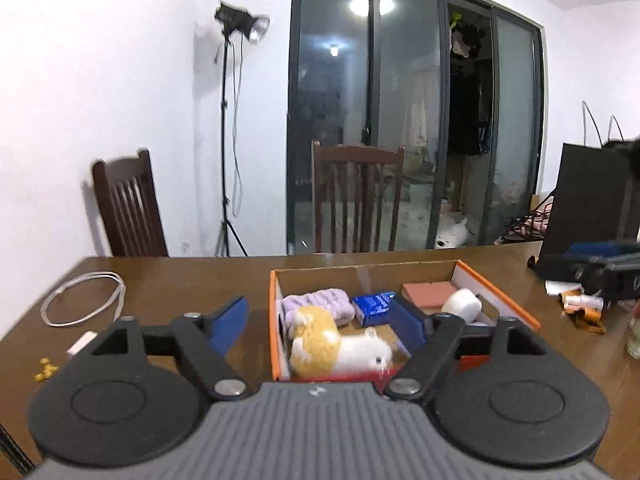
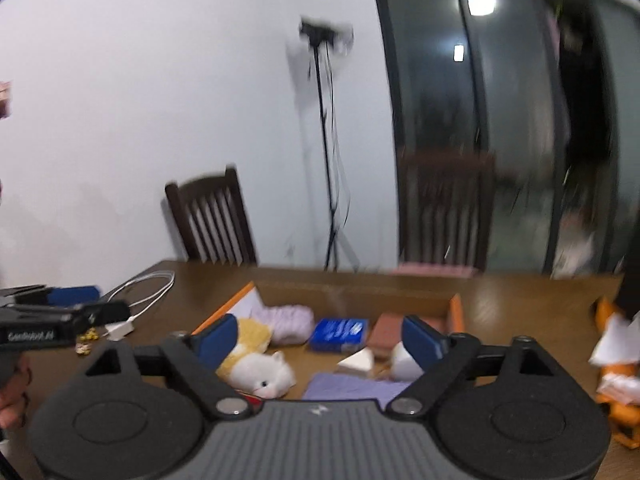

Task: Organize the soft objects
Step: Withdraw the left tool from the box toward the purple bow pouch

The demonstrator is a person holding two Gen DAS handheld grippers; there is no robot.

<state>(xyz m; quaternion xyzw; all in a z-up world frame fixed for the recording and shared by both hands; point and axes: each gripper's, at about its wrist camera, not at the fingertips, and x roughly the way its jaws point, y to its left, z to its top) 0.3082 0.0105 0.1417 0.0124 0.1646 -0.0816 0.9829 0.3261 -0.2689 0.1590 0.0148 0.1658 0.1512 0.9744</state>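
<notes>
I hold both tongs, left (image 1: 318, 320) and right (image 2: 318, 338), spread wide and empty above the orange box (image 1: 274, 312); the plush hamster (image 1: 336, 340) lies inside, just ahead of them. Next, I judge, another soft item needs picking.

Left tool (image 1: 320, 326): jaws spread wide, blue pads well apart, nothing clamped between them, pointing forward and slightly downward. Right tool (image 2: 320, 342): jaws likewise wide, empty, same slight downward tilt. Right wrist view shows left tool at far left edge, with part of person's hand (image 2: 12, 396) beneath it.
</notes>
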